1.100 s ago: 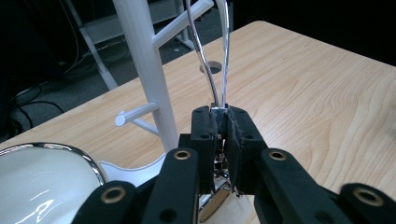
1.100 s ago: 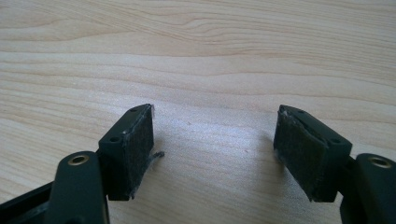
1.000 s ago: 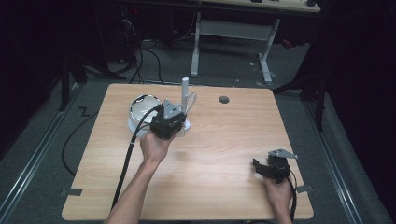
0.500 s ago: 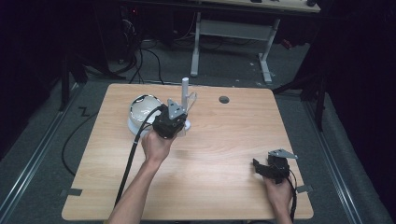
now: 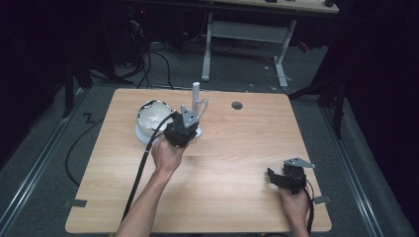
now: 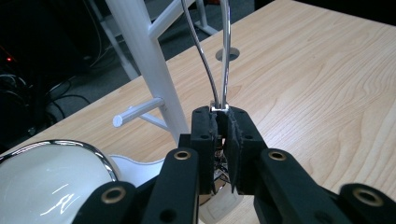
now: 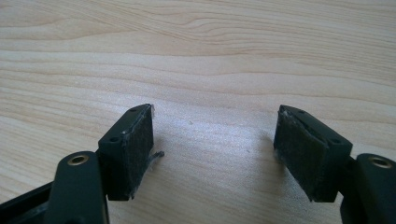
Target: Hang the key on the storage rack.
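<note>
My left gripper (image 5: 191,118) (image 6: 219,111) is shut on a thin chrome wire loop (image 5: 201,104) (image 6: 211,65), which rises from the pads toward a white peg stand (image 5: 195,92) (image 6: 145,65). The stand is upright at the back centre of the table, and one short peg (image 6: 137,111) sticks out just left of the jaws. A white bowl with a chrome rim (image 5: 152,114) (image 6: 44,184) sits right beside the stand, to its left. My right gripper (image 5: 274,176) (image 7: 215,149) rests low over the bare wood at the front right, open with nothing between its pads.
The wooden table (image 5: 232,148) has a round cable hole (image 5: 237,105) (image 6: 227,53) behind the stand. The left gripper's black cable (image 5: 141,170) trails down over the front left. Beyond the table, a white desk frame (image 5: 247,34) stands on the dark floor.
</note>
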Available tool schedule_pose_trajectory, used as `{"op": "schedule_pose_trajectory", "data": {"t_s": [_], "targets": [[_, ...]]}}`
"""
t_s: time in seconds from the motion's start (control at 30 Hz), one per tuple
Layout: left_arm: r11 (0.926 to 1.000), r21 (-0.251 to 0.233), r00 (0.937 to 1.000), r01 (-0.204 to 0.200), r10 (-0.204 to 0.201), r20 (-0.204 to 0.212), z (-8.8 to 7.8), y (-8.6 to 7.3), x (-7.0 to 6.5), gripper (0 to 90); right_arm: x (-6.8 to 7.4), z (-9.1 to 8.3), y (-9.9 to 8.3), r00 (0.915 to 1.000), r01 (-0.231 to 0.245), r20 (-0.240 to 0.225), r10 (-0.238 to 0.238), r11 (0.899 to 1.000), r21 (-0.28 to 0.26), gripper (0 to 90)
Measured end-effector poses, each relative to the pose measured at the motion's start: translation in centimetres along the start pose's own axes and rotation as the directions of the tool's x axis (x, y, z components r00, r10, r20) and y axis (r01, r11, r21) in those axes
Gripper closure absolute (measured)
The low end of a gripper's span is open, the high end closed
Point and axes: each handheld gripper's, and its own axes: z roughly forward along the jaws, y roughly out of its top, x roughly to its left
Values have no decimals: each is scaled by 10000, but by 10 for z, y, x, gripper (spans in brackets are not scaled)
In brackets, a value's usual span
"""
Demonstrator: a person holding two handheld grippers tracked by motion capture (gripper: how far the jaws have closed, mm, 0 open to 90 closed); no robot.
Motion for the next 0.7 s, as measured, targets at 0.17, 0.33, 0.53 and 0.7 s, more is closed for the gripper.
{"op": "schedule_pose_trajectory", "data": {"t_s": [0.17,0.33,0.53,0.7], "targets": [[9999,102,9998,-92,94,-161,-3,1,-5,823,0,0,0,10000,-2,0,2,10000,1,287],[9996,78,9993,-278,280,-237,-7,5,-10,824,0,0,0,10000,1,0,-1,10000,2,287],[9986,371,9980,-372,391,-499,-1,6,-13,824,0,0,0,10000,8,-18,-8,10000,-3,287],[9976,305,9951,-626,647,-745,-8,8,-17,824,0,0,0,10000,13,-29,-13,10000,5,286]]}}
